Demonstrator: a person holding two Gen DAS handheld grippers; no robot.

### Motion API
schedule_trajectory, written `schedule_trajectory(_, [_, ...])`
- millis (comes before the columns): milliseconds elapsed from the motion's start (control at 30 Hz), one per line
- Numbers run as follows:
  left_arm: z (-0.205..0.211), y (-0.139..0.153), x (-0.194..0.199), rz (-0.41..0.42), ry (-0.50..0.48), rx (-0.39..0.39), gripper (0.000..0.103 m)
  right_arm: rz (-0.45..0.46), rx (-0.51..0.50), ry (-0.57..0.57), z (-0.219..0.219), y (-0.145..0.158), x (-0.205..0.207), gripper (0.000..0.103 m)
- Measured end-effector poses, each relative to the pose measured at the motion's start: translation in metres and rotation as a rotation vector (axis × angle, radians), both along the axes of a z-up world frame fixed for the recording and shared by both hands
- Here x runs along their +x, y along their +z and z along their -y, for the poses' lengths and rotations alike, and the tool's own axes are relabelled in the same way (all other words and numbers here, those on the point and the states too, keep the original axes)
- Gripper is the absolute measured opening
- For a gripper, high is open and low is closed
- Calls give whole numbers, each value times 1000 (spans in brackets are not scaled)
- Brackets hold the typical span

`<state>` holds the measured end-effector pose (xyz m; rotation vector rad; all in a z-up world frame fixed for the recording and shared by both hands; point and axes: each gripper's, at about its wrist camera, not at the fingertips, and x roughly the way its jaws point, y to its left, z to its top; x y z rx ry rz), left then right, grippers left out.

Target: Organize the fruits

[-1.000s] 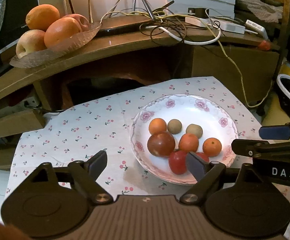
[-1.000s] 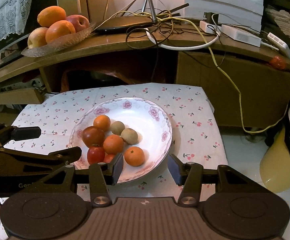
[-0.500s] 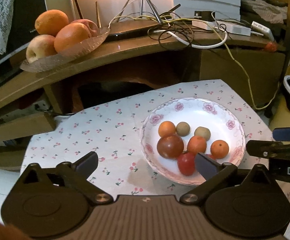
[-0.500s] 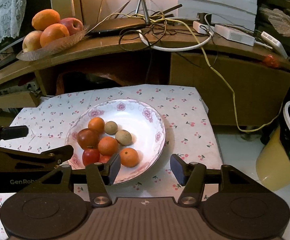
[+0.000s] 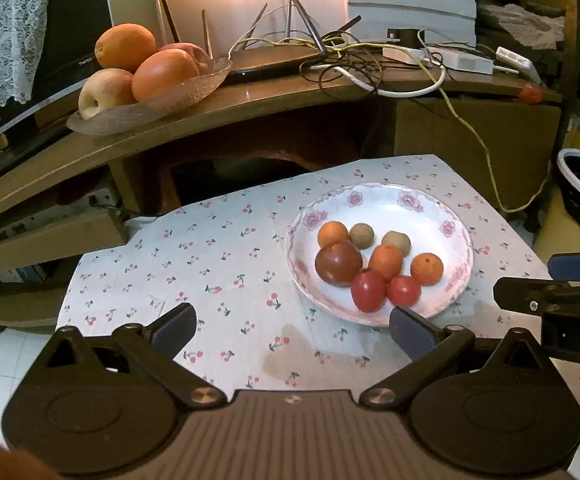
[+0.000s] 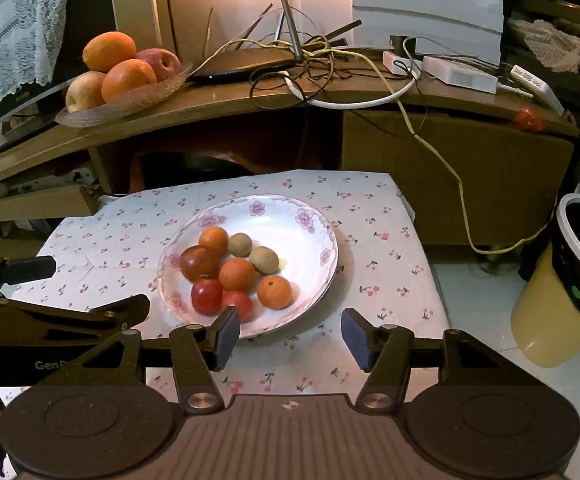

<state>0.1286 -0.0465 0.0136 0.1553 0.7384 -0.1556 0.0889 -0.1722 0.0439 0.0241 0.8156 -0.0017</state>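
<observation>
A white floral plate [image 5: 456,224] [image 6: 314,224] sits on a cherry-print cloth and holds several small fruits: oranges [image 5: 426,268] [image 6: 274,291], red tomatoes [image 5: 368,291] [image 6: 206,295], a dark tomato [image 5: 338,262] [image 6: 199,262] and two brown kiwis [image 5: 396,241] [image 6: 263,259]. My left gripper [image 5: 292,328] is open and empty, held above the cloth left of the plate's near rim. My right gripper [image 6: 290,338] is open and empty, just short of the plate's near right rim.
A glass dish [image 5: 193,88] [image 6: 145,94] with large oranges and apples stands on the wooden shelf [image 5: 290,96] behind, beside a router and tangled cables [image 6: 310,60]. A yellow bin [image 6: 562,292] stands right of the table. A small red fruit [image 6: 528,119] lies on the shelf's right end.
Both grippers have pulled back and risen, so the plate looks smaller and farther. The left jaws have spread wider. The fruits have not moved.
</observation>
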Motion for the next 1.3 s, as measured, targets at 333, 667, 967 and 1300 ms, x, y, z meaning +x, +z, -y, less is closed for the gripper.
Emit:
schedule_trajectory(333, [-10, 4, -32, -1, 22, -26, 103, 18, 22, -10, -4, 5, -30, 58])
schedule_trajectory(667, [-23, 5, -74, -6, 46, -35, 103, 17, 38, 3, -15, 6, -69, 58])
schedule_trajectory(967, [-29, 8, -108, 9, 56, -38, 103, 11, 53, 20, -25, 8, -102, 60])
schedule_trajectory(1300, [-29, 14, -136, 31, 47, -34, 103, 8, 56, 43, -35, 9, -128, 61])
